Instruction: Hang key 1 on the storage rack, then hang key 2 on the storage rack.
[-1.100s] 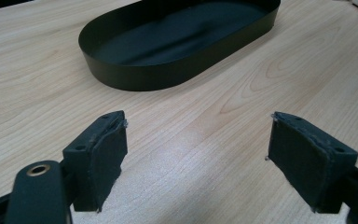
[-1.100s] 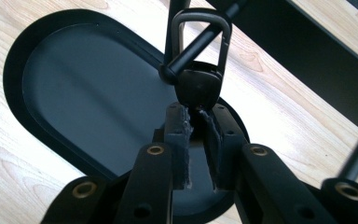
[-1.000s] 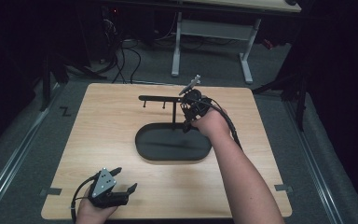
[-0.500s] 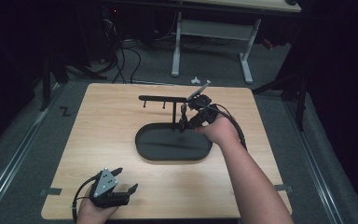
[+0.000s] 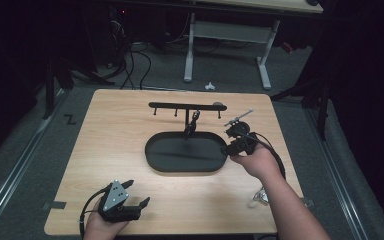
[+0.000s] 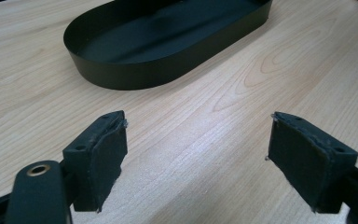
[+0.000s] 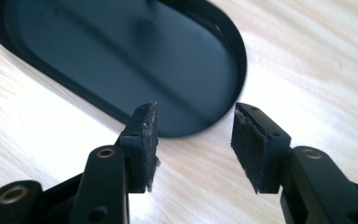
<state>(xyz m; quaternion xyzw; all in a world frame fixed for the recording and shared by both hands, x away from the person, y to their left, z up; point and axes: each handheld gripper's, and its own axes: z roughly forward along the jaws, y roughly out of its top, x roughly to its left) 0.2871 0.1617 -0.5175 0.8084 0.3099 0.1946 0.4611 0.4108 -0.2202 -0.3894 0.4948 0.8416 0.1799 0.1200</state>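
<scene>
A black oval tray [image 5: 166, 159] lies mid-table, with a T-shaped black rack [image 5: 180, 105] rising from its far rim. A small dark item [image 5: 195, 120] hangs by the rack's post; what it is I cannot tell. My right gripper [image 5: 226, 148] hovers at the tray's right end. Its jaws have just been opening, and in the right gripper view it [image 7: 193, 112] stands open with nothing between its pads, the tray [image 7: 121, 56] just ahead. My left gripper [image 5: 139, 192] rests at the front left, open and empty [image 6: 196, 123], facing the tray [image 6: 135, 77].
A small shiny object [image 5: 260, 197] lies on the wood beside the right forearm. The table's front edge is close behind the left hand. Beyond the far edge stand a white table frame [image 5: 190, 45] and floor cables [image 5: 130, 60].
The right gripper has come away from the rack's right end, moving down and toward the near right to the tray's end, and its jaws have spread. The left gripper has stayed put.
</scene>
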